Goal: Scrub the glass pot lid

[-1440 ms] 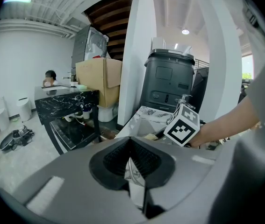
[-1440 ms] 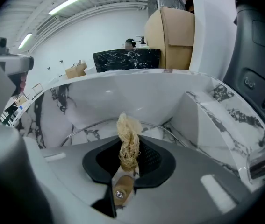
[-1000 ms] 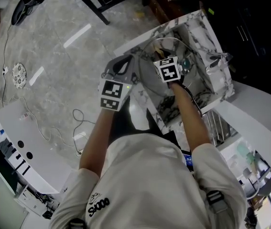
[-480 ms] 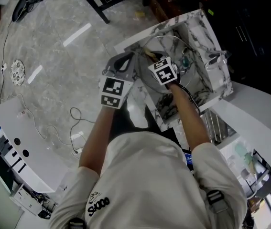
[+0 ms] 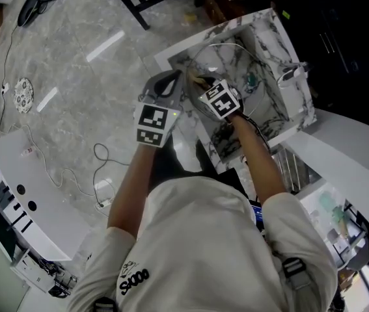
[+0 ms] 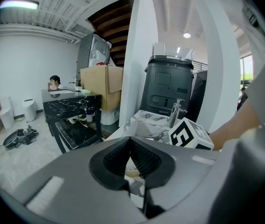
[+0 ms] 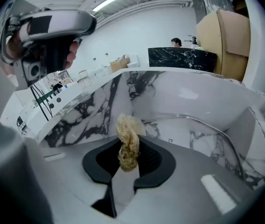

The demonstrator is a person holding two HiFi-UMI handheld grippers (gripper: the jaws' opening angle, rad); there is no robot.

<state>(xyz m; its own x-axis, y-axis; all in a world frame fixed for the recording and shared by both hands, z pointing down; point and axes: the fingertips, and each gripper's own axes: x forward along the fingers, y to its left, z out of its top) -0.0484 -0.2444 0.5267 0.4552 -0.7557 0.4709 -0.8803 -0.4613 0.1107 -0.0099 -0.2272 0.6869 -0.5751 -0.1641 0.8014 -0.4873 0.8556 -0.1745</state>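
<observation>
The glass pot lid with its metal rim lies tilted inside the marble sink. My right gripper is low over the sink's left part, close to the lid's left edge. It is shut on a beige fibrous scrubber that sticks up past the jaws. My left gripper hovers at the sink's left rim, beside the right one. Its jaws are shut, with nothing visible between the pads. Whether the scrubber touches the glass is hidden.
A chrome faucet stands at the sink's far right edge. A dish rack sits on the white counter to the right. Cables and a white machine are on the floor at left. A person sits far off.
My right gripper has moved left and slightly away from me with the scrubber, closer to the left gripper. The left gripper has hardly moved.
</observation>
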